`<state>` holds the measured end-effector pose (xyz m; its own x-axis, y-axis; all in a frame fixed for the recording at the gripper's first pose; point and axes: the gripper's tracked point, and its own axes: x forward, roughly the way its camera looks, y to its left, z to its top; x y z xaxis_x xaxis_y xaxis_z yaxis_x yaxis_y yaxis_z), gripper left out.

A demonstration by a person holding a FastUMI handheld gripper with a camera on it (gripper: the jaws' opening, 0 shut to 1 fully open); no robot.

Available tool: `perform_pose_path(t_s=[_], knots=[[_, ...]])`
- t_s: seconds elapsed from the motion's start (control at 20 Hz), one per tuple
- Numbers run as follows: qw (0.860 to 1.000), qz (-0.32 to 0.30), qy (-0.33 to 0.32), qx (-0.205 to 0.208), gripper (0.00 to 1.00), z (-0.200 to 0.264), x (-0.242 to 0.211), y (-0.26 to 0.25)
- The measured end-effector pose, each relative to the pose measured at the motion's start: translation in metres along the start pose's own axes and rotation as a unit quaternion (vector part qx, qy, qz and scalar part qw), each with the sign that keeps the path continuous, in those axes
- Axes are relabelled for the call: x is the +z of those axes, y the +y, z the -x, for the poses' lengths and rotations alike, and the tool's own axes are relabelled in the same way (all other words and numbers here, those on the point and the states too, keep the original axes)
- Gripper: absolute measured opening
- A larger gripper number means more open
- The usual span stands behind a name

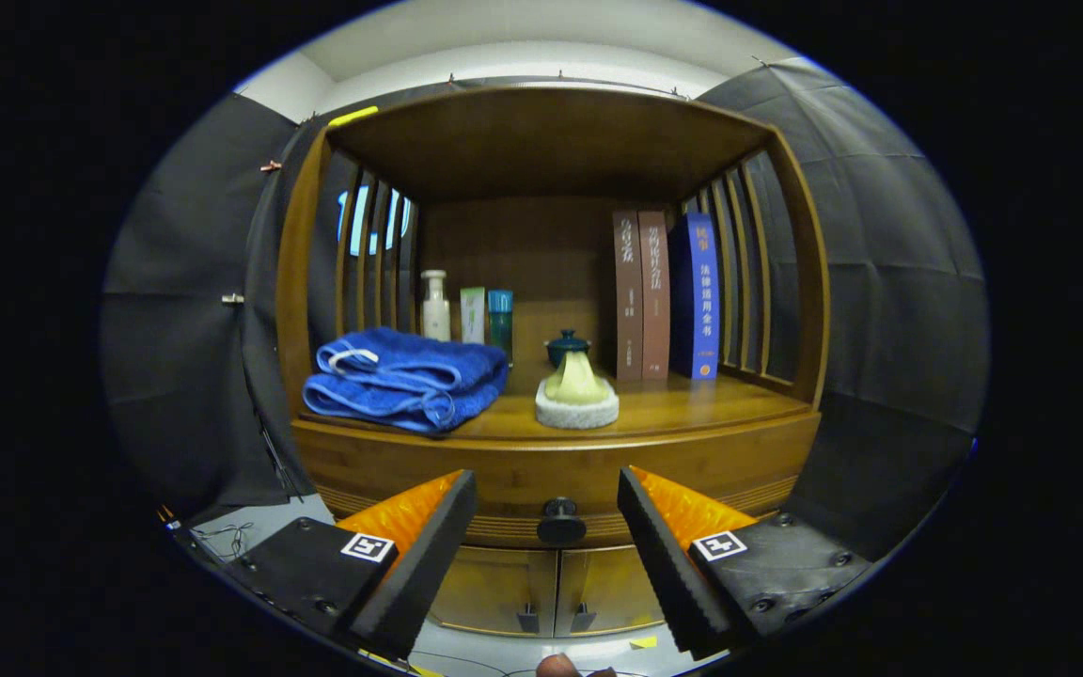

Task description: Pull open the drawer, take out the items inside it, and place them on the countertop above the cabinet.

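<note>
While our tongs (546, 541) stand wide open with nothing between them, we face the front of a wooden cabinet (316, 282). The drawer (560, 480) sits shut under the worktop (692, 400), and its dark round knob (561, 515) lies just ahead of the tongs, in the gap between the two fingers, which are not touching it. We cannot see what the drawer holds. Below the drawer we see two small cabinet doors (556, 588) closed side by side, each with a little handle near the middle seam.

On the worktop a folded blue towel (405, 381) lies to the left, close to the front edge. Behind it, against the back wall, stand a white bottle (435, 306), a pale green tube (473, 315) and a teal bottle (500, 320) in a row. Near the middle sits a pale yellowish lump on a white round base (577, 402), with a dark green lidded pot (567, 346) just behind it. To the right three books (664, 296) stand upright together, two brown and one blue, beside the slatted side of the cabinet. A wooden top spans the whole niche above.
</note>
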<state>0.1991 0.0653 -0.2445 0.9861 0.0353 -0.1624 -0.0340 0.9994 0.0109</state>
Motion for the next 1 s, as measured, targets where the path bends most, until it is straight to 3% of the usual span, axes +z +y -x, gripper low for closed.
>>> perform_pose_path(t_s=[1.0], knots=[[1.000,-0.001,-0.022,-0.004,0.99,0.124,0.150,-0.015]])
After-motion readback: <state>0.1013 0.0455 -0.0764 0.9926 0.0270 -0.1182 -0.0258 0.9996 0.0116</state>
